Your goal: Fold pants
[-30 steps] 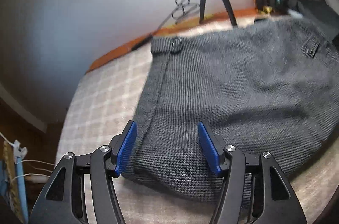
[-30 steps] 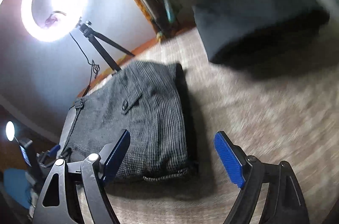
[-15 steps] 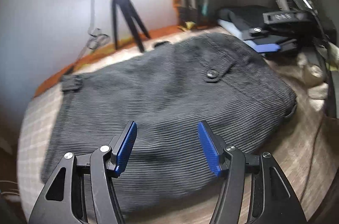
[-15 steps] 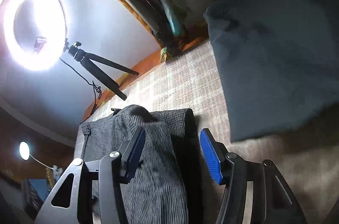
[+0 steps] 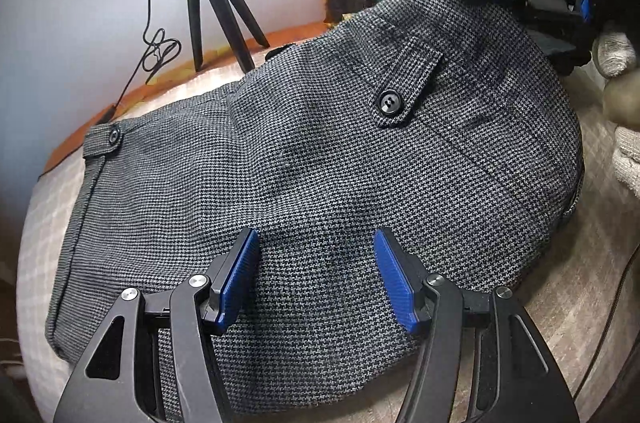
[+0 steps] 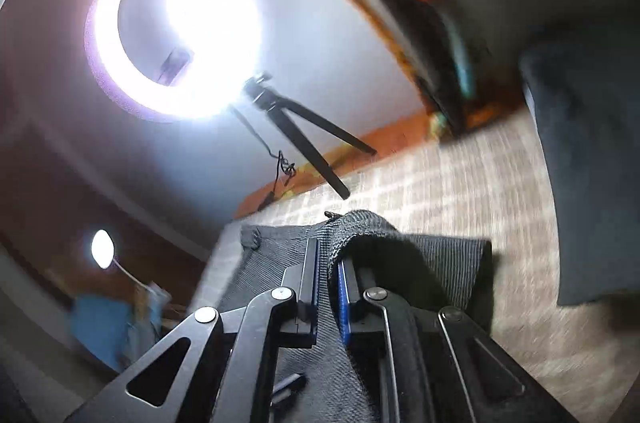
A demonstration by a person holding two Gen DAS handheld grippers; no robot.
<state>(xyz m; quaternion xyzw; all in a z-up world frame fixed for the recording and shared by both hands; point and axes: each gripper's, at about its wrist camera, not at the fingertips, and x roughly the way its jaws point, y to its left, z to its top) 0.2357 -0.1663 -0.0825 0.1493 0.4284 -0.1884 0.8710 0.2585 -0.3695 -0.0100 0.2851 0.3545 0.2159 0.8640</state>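
Gripping one pants [image 6: 360, 227], right claw [image 6: 329, 275]

Tripod [image 5: 216, 3] behind pants [image 5: 320, 163]

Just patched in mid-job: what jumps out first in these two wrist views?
The grey houndstooth pants fill the left wrist view, lying folded on the checked bedcover, with the open left hand-held gripper poised over their near edge. In the right wrist view, a glaring ring light on a tripod dominates, and the right hand-held gripper is shut on a raised fold of the pants.
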